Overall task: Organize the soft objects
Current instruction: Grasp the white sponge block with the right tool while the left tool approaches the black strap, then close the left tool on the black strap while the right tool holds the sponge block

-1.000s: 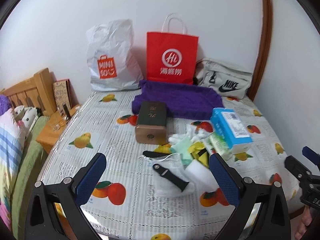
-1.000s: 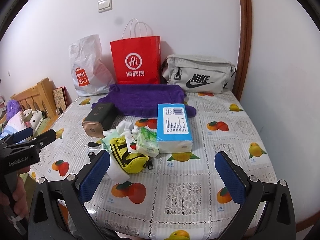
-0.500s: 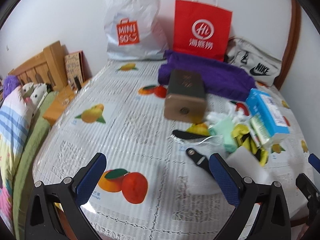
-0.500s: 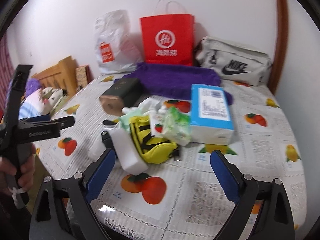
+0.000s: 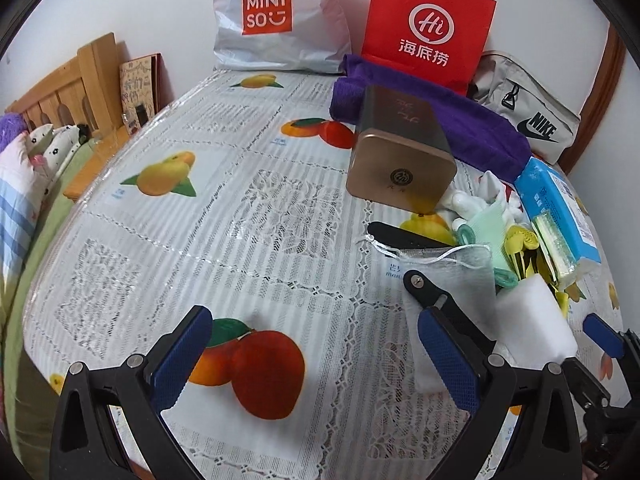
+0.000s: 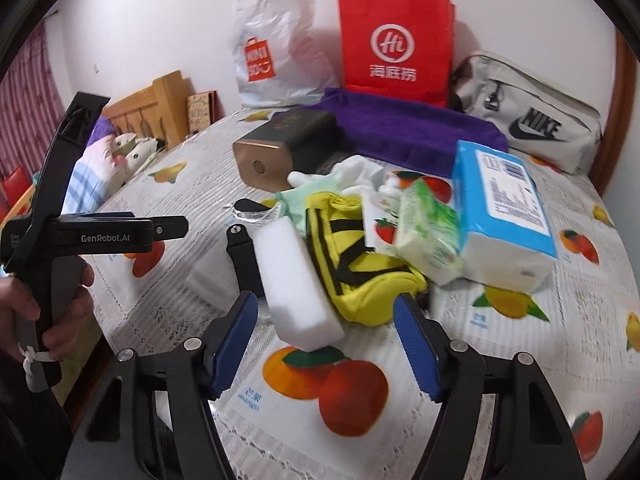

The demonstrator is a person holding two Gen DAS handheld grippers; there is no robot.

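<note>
The right hand-held gripper (image 6: 324,330) is hovering with spread jaws just before the white sponge block (image 6: 298,276), which is lying at the near edge of the clutter on the tabletop (image 6: 500,364), probably to grasp it first, while the left hand-held gripper (image 5: 316,352) is waiting released over bare cloth.

White-walled bedroom corner

Plain white wall (image 5: 168,8) fills the top; wooden headboard (image 5: 60,84) at left; brown curved trim (image 6: 616,112) at right.

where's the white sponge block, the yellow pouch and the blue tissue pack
white sponge block (image 6: 298,280): right wrist view, its broad top face
yellow pouch (image 6: 360,276): right wrist view, its striped side
blue tissue pack (image 6: 504,208): right wrist view, its printed top
</note>
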